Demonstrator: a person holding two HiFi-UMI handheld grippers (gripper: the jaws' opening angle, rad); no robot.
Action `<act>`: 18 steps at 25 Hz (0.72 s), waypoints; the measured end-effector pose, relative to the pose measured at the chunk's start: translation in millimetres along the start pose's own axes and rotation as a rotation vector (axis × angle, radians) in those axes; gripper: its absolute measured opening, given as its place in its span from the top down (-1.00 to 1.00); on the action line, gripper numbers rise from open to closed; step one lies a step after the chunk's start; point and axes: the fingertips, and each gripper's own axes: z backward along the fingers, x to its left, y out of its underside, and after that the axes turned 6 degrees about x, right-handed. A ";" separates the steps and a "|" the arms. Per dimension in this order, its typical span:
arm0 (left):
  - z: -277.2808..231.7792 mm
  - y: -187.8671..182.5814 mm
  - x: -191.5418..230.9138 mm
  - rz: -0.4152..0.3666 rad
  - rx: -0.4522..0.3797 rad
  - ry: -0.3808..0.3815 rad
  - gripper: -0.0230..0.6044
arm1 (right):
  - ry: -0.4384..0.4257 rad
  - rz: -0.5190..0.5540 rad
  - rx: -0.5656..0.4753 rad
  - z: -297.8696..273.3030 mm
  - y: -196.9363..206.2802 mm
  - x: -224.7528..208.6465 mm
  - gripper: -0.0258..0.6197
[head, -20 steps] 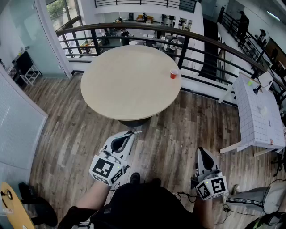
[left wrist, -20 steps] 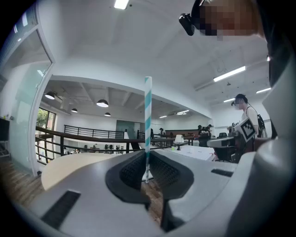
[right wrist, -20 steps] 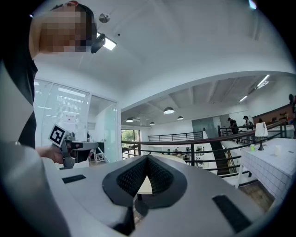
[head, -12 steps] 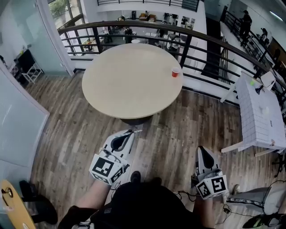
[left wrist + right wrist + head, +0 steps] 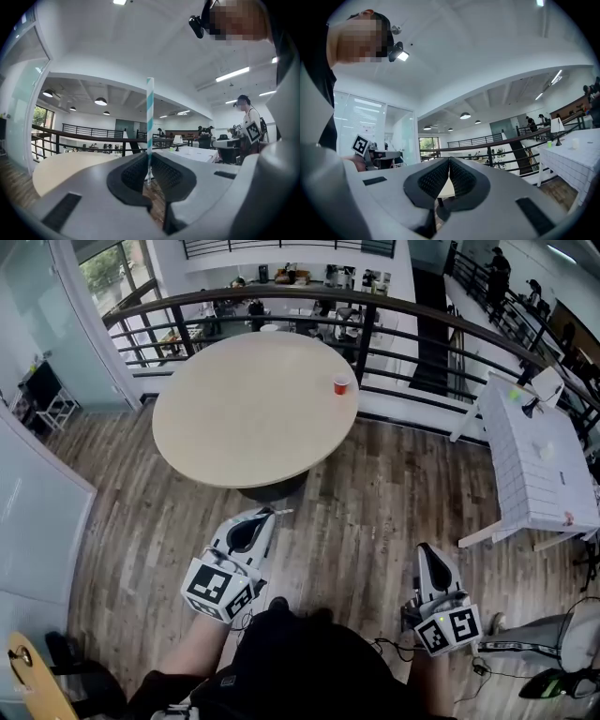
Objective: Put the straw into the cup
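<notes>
Left gripper [image 5: 266, 515] pinches straw [image 5: 149, 117] upright — cup [image 5: 342, 383], seemingly paper, well apart.

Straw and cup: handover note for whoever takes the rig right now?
Left gripper: shut on the teal-striped straw, held upright.
Right gripper: jaws together, empty.
Red cup: stands near the right edge of the round table, well away from both grippers.
Done: straw is gripped.
Left: go up to the table, lower the straw into the cup.
</notes>
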 end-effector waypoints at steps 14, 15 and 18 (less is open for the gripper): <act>-84.6 -11.9 -55.7 -0.076 0.000 0.083 0.83 | 0.012 -0.011 0.032 3.9 0.5 -66.0 0.85; -92.4 -11.8 -53.7 -0.068 -0.002 0.084 0.83 | 0.011 -0.010 0.037 -1.4 0.6 -70.2 0.85; -118.1 -12.2 -45.7 -0.044 -0.007 0.083 0.83 | 0.010 -0.007 0.054 -20.6 -1.9 -86.7 0.85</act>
